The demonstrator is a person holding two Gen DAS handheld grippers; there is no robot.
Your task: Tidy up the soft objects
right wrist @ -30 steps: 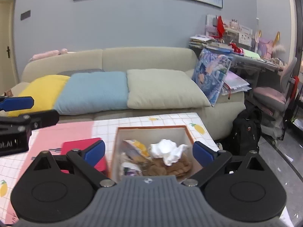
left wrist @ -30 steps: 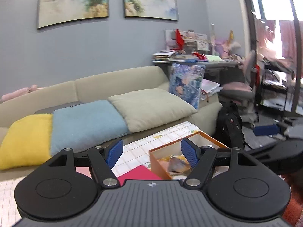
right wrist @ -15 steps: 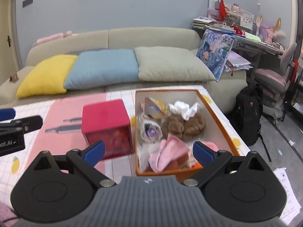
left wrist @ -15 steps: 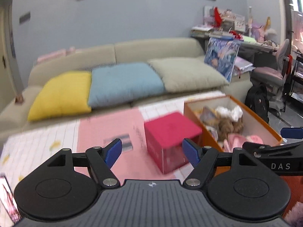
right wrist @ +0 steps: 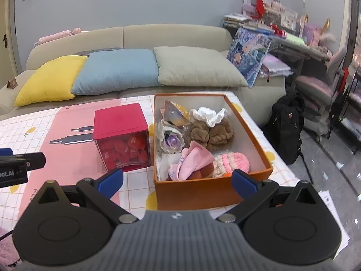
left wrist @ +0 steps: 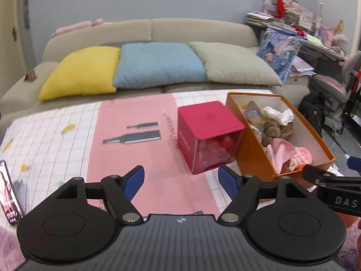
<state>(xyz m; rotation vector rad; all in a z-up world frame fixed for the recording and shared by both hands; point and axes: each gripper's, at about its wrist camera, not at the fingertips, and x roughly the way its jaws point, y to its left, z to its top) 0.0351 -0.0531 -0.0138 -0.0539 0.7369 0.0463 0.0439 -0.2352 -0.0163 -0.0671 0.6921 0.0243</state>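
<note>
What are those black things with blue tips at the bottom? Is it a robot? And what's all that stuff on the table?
No robot here: a person holds two grabbing tools, one in each hand, each with a camera looking along its fingers. One picture is from the left gripper, the other from the right gripper. Both are open and hold nothing. On the table stands an orange box full of soft things: a pink cloth, brown fluffy pieces, a white scrunchie. Beside it stands a red cube box with red pieces showing through its clear side. A phone lies at the table's left edge.

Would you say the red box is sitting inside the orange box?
No, the red box stands on the table beside the orange box, outside its left wall.
</note>
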